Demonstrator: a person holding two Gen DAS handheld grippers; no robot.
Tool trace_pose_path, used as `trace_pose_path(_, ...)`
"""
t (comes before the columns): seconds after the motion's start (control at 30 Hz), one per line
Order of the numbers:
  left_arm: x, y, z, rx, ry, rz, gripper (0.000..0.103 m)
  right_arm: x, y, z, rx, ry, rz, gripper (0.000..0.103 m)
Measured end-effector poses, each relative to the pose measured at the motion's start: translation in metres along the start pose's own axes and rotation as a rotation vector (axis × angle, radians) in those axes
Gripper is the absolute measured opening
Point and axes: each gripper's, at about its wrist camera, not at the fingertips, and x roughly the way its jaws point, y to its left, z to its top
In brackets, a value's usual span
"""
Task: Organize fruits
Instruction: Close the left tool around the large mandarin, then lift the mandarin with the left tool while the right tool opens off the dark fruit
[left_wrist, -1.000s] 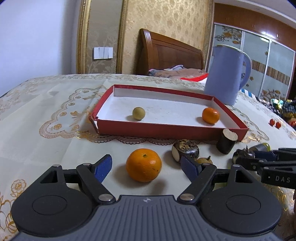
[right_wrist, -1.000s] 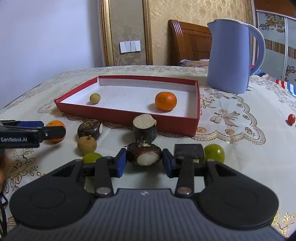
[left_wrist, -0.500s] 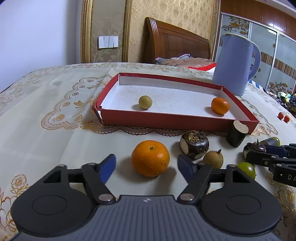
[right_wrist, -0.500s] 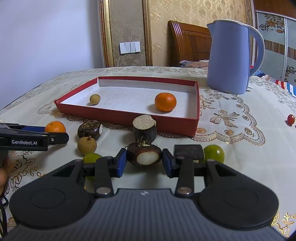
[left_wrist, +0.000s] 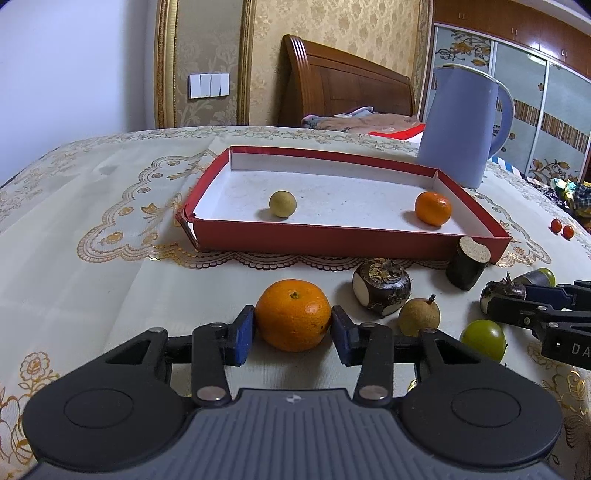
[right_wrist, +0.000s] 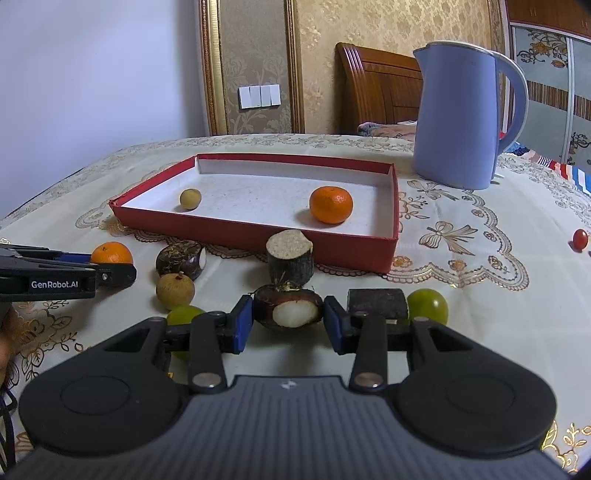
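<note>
While both grippers sit low over the table (left_wrist: 92, 206), which is draped in a cream cloth with gold embroidery, the largest item on it is the lavender kettle (right_wrist: 463, 118), standing upright at the far right, just behind the tray's far right corner.

Next in size, the red tray (left_wrist: 332, 249) with a white floor lies in the middle of the table. It holds two fruits: a small tangerine (left_wrist: 433, 208) near its right wall and a pale round longan (left_wrist: 282, 203) left of centre, well apart from each other.

Left gripper (left_wrist: 293, 328): its blue pads touch both sides of a large orange (left_wrist: 293, 314) that rests on the cloth in front of the tray; the fingers are closed against the fruit.

Right gripper (right_wrist: 288, 319): its pads press on either side of a dark water chestnut (right_wrist: 288, 308) with a white peeled patch facing the camera; it sits at cloth level, near the tray's front wall.

Loose items on the cloth in front of the tray:
- a dark cut stump piece (right_wrist: 290, 258), upright, just behind the gripped chestnut;
- a second water chestnut (left_wrist: 382, 291), lying on its side;
- a brown longan (left_wrist: 419, 317) just beside it;
- a dark rectangular block (right_wrist: 376, 303) touching a green fruit (right_wrist: 428, 306);
- another green fruit (left_wrist: 482, 338);
- two tiny red fruits (left_wrist: 561, 228) at the far right.
</note>
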Motion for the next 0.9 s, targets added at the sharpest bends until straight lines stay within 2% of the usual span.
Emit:
trace_pose_path(0.6, -0.006, -0.011, 0.010, 0.033, -0.033, 0.020, 0.043, -0.006, 0.005, 0.005, 0.007, -0.036, 0.013, 0.039)
trace_pose_path(0.8, -0.007, -0.016, 0.022, 0.052, -0.050, 0.024, 0.043, -0.014, 0.009, 0.015, -0.022, -0.092, -0.012, 0.039)
trace_pose_path(0.87, -0.006, -0.018, 0.024, 0.055, -0.052, 0.025, 0.043, -0.015, 0.011, 0.016, -0.037, -0.100, -0.024, 0.026)
trace_pose_path(0.9, -0.005, -0.018, 0.024, 0.056, -0.053, 0.027, 0.043, -0.016, 0.010, 0.016, -0.037, -0.098, -0.022, 0.022)
